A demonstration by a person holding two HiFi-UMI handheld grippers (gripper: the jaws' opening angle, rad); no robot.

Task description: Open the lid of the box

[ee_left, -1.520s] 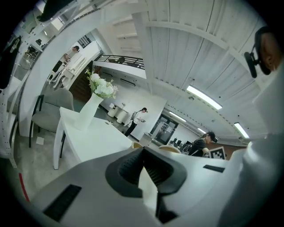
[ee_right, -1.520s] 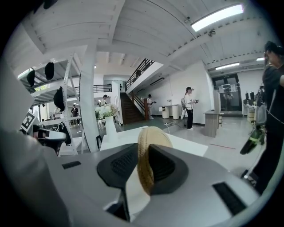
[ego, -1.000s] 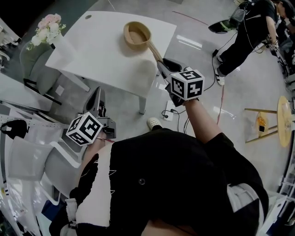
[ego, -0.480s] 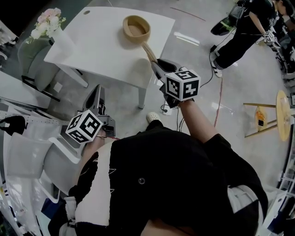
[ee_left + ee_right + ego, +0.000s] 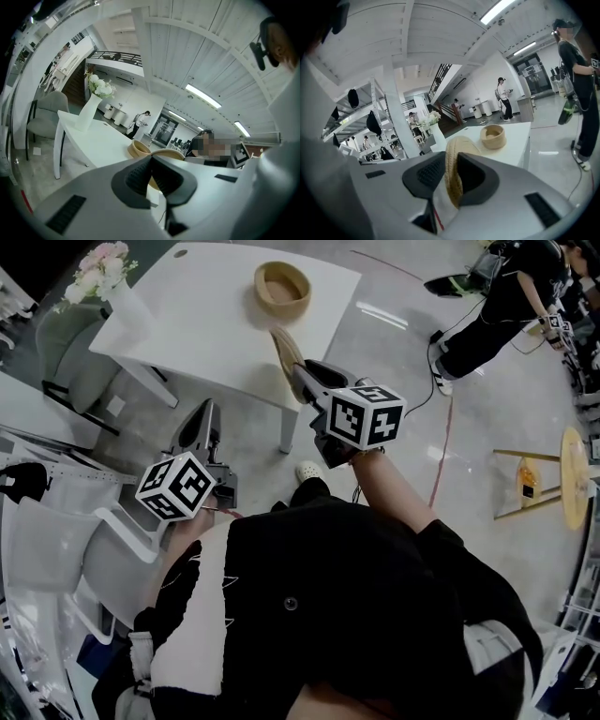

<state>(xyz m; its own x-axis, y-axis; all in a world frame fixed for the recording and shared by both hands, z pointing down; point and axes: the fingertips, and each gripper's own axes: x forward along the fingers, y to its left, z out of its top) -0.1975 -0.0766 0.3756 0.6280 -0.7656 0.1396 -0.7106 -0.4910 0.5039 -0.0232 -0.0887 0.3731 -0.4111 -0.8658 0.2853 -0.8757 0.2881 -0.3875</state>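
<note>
The round woven box [image 5: 282, 289] stands open on the white table [image 5: 187, 334]; the right gripper view shows it too, as box [image 5: 493, 136]. My right gripper [image 5: 298, 373] is shut on the flat woven lid [image 5: 286, 351], held on edge over the table's near corner, apart from the box. In the right gripper view the lid [image 5: 453, 174] stands between the two pads of the gripper [image 5: 451, 180]. My left gripper [image 5: 202, 424] hangs low beside the table. Its jaws [image 5: 151, 174] are shut on nothing, with the box [image 5: 138, 148] beyond them.
A white vase of flowers [image 5: 124, 304] stands at the table's left corner. A grey chair [image 5: 70, 362] is left of the table, and white chairs [image 5: 56, 559] are at lower left. A person [image 5: 502, 306] stands at upper right. A wooden stool [image 5: 562, 479] is at right.
My right gripper has carried the lid leftward, away from the box, and rolled it more on edge. The left gripper has hardly moved.
</note>
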